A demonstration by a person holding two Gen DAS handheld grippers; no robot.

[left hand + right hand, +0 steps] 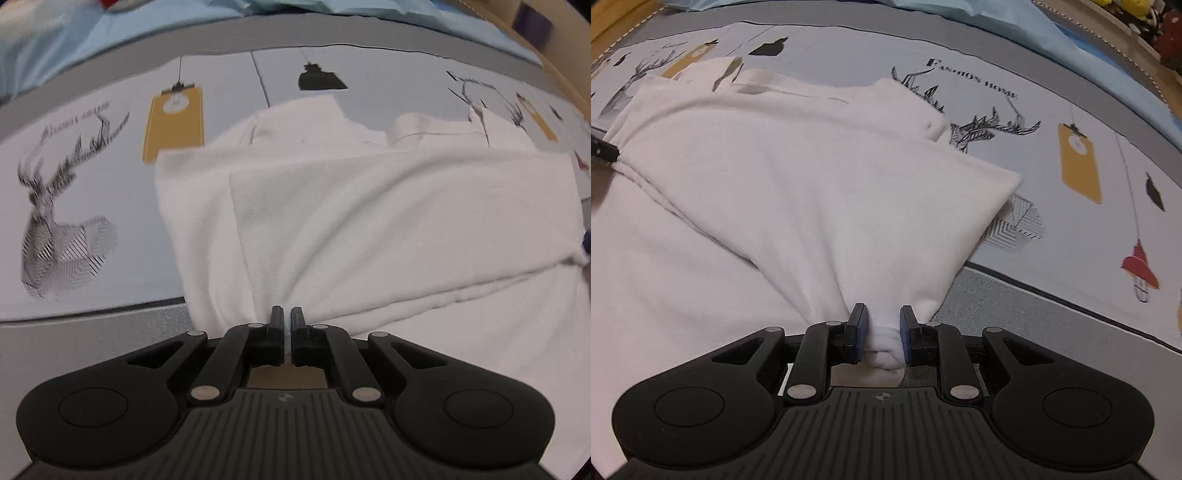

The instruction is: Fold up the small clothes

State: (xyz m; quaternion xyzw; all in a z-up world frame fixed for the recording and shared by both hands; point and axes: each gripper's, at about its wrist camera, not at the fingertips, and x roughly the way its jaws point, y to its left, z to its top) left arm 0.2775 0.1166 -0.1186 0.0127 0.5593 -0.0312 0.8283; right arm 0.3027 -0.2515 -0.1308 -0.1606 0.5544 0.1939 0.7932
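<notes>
A printed sheet (92, 184) with deer drawings, yellow tags and hanging lamps covers the surface, edged by a grey border (92, 332); pale blue cloth (74, 33) lies bunched beyond it. On the sheet lies a white garment (369, 221), partly folded, one layer lying over another, a collar-like edge at its far side. The left hand-held gripper (287, 321) points steeply down at the garment's near edge, its black fingers pressed almost together with a thin strip of white fabric pinched between them. The right hand-held gripper (882, 328) stands at the garment's (812, 184) other near corner, blue-padded fingers a little apart with a bunched roll of fabric between them; the left pad touches the roll, while the right appears just clear of it. The fabric fans out from both grippers.
</notes>
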